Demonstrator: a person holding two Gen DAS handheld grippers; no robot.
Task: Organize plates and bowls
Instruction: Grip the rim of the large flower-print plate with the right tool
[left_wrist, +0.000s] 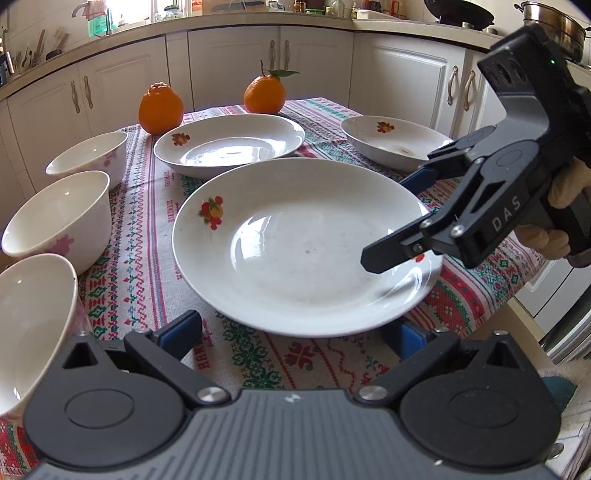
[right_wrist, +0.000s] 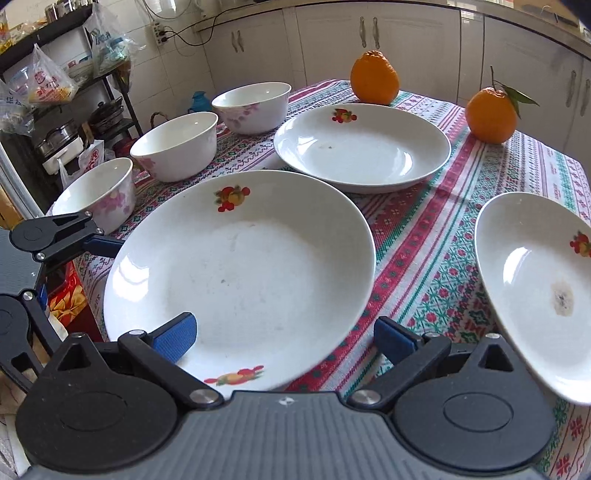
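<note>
Both grippers are at the near plate (left_wrist: 299, 247), which sits flat on the patterned tablecloth (left_wrist: 147, 258) covering the bench.

Left gripper (left_wrist: 295, 328): jaws spread as wide as they go, nothing held. The blue pads sit low on either side of the plate's near rim. Right pad is partly hidden under the rim edge; can't tell if it touches.

Right gripper (right_wrist: 284, 338): jaws wide apart, nothing clamped. Left blue pad (right_wrist: 173, 341) hangs over the plate's inside, right pad is off the rim over the cloth, so the rim runs between them. No pad presses on it. In the left wrist view this gripper comes in from the right, one finger over the plate's right edge, and a gloved hand (left_wrist: 561, 206) holds its grip.

Layout:
- second plate (left_wrist: 229, 144) just behind the near one, apart from it
- third plate (right_wrist: 535, 291) off to the right, well apart, with a brownish stain in its well
- three bowls in a row along the left edge: near bowl (left_wrist: 33, 328), middle bowl (left_wrist: 59, 218), far bowl (left_wrist: 92, 157); all upright, pink flower print, none stacked
- two oranges at the far end of the bench: left orange (left_wrist: 160, 107) and right orange (left_wrist: 264, 92), the latter with stem and leaf

Plates all carry a red/yellow fruit decal on the rim.
</note>
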